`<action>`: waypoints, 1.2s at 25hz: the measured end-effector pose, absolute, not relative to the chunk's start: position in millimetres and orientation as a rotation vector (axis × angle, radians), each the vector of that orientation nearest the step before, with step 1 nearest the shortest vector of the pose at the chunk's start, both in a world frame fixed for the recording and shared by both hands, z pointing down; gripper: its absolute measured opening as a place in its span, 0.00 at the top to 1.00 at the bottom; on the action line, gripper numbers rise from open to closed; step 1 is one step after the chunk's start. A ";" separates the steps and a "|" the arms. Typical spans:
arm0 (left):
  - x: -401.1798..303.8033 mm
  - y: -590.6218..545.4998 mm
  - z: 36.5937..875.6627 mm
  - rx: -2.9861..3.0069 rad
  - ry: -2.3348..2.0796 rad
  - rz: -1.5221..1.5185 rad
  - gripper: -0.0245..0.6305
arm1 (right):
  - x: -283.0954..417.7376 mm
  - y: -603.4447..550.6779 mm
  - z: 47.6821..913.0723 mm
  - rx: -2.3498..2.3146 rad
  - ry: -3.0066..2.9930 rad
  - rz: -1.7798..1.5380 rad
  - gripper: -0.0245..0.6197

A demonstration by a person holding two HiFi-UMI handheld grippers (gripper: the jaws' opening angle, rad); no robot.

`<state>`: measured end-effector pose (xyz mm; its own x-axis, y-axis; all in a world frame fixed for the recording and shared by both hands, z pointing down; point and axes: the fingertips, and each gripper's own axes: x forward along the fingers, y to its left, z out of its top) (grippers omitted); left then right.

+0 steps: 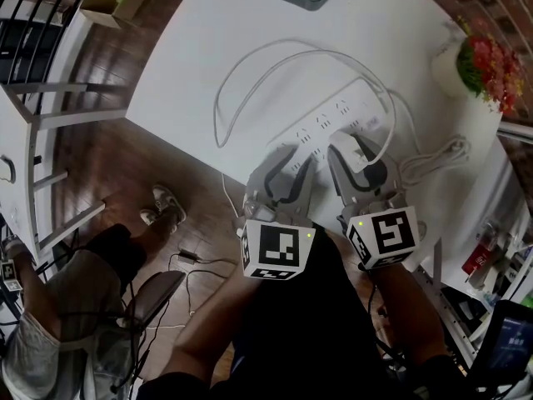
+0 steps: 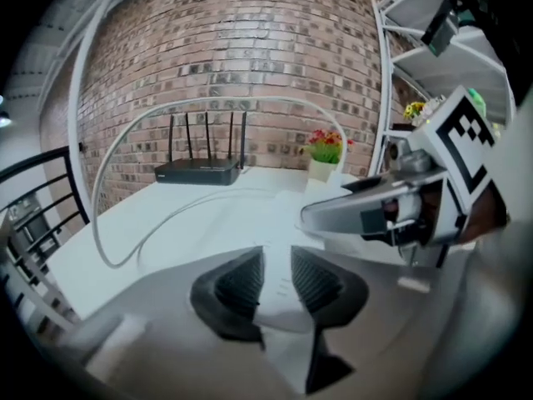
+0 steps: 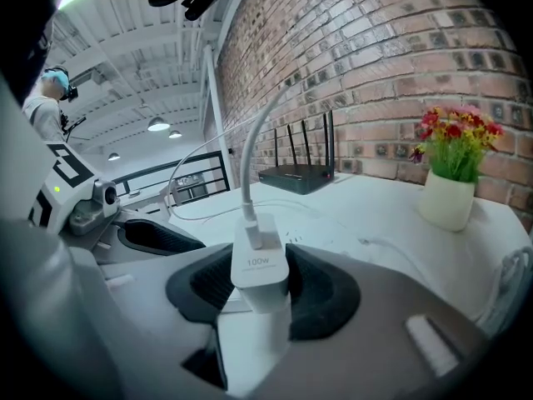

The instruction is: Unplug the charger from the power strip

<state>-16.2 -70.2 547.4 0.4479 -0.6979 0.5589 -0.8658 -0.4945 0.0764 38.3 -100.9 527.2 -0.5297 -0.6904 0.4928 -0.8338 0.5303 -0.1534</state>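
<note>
Close to the tabletop's (image 1: pixel 208 48) near edge, the left gripper (image 2: pixel 276 280) stands with jaws apart over the power strip (image 1: pixel 333 117) and grips nothing. Just beside it, the right gripper (image 3: pixel 260 283) has its pads closed on the white charger (image 3: pixel 259 267), which sits at the strip's near end. Farther off, its cable (image 1: pixel 250 69) loops toward the far edge. I think a slanted pull, with the strip not pressed down, could lift the strip.

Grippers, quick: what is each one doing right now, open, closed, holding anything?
Left gripper: open, holding nothing.
Right gripper: closed on the white charger.
</note>
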 end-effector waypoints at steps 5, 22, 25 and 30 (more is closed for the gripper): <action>-14.4 -69.2 550.9 2.371 -1.348 0.727 0.80 | 38.6 -99.3 530.5 1.248 -2.399 0.532 0.70; -14.6 -69.3 550.5 2.359 -1.354 0.754 0.80 | 37.5 -98.0 526.1 1.246 -2.380 0.436 0.72; -14.6 -69.1 551.2 2.362 -1.347 0.759 0.81 | 37.3 -97.4 526.4 1.245 -2.374 0.435 0.72; -13.8 -68.7 551.2 2.375 -1.353 0.772 0.81 | 37.6 -96.5 526.6 1.242 -2.366 0.446 0.73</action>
